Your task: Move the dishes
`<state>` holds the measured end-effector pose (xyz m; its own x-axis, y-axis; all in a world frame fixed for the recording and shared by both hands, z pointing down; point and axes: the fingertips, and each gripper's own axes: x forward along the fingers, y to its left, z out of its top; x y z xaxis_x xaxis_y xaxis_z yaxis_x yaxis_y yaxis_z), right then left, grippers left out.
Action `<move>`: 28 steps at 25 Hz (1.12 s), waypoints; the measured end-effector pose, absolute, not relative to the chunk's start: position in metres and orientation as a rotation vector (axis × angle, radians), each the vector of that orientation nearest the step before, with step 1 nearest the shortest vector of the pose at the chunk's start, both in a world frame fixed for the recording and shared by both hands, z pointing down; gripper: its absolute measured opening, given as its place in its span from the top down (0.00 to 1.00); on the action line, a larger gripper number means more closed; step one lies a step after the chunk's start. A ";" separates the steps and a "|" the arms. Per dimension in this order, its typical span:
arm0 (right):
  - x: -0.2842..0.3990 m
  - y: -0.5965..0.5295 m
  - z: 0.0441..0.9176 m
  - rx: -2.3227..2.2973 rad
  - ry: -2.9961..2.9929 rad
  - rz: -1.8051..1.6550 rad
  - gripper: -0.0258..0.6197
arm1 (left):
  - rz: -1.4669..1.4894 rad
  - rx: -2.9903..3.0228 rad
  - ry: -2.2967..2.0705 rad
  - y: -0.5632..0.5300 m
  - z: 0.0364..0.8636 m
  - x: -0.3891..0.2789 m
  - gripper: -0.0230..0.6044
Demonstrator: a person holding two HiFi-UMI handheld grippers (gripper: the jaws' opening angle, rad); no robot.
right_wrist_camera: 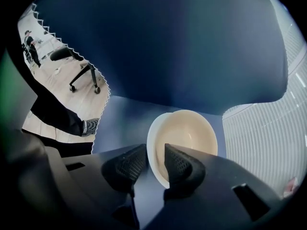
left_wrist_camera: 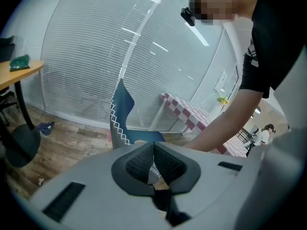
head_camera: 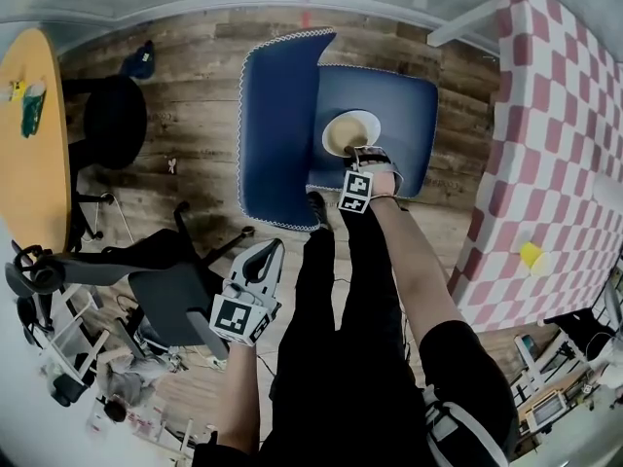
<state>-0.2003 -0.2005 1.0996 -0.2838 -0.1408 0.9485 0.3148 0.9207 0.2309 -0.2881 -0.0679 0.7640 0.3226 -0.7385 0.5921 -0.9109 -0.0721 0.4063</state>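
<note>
Reaching down to the blue chair (head_camera: 277, 125), the person has the right gripper (head_camera: 368, 154) on the near edge of a cream bowl (head_camera: 350, 132). The bowl sits upright on the chair's seat, on the side nearest the person's shoes.

Seen along the jaws, one pad (right_wrist_camera: 128, 164) lies against the outside of the bowl's wall and the other is inside it. The rim is pinched between them, so this tool looks closed on the bowl. That hold makes sense to me. The rim is the only thin part a narrow pair of jaws can span, and coming from above leaves the bowl free to lift straight off the seat. The bowl looks empty, so a slight tilt should cost nothing.

The right forearm stretches out from the body toward the seat. The tool points steeply down with its marker cube facing up.

The left gripper (head_camera: 268, 251) is well short of the chair, level with the person's thigh and over the wooden floor. Its jaws are together with nothing between them, and it points forward and a little down. I take it to be idle, held where it cannot knock the chair.
</note>
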 end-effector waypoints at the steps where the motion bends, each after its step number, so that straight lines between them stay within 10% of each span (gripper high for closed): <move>1: -0.201 -0.202 1.100 -0.124 -1.808 -0.450 0.77 | 0.297 1.850 -1.463 -0.068 0.765 -0.288 0.93; 5: -0.204 -0.206 1.097 -0.116 -1.801 -0.490 0.91 | 0.297 1.845 -1.463 -0.066 0.764 -0.287 0.93; 28: -0.188 -0.205 0.975 -0.004 -1.756 -0.541 0.92 | 0.290 2.003 -1.423 -0.057 0.676 -0.277 0.93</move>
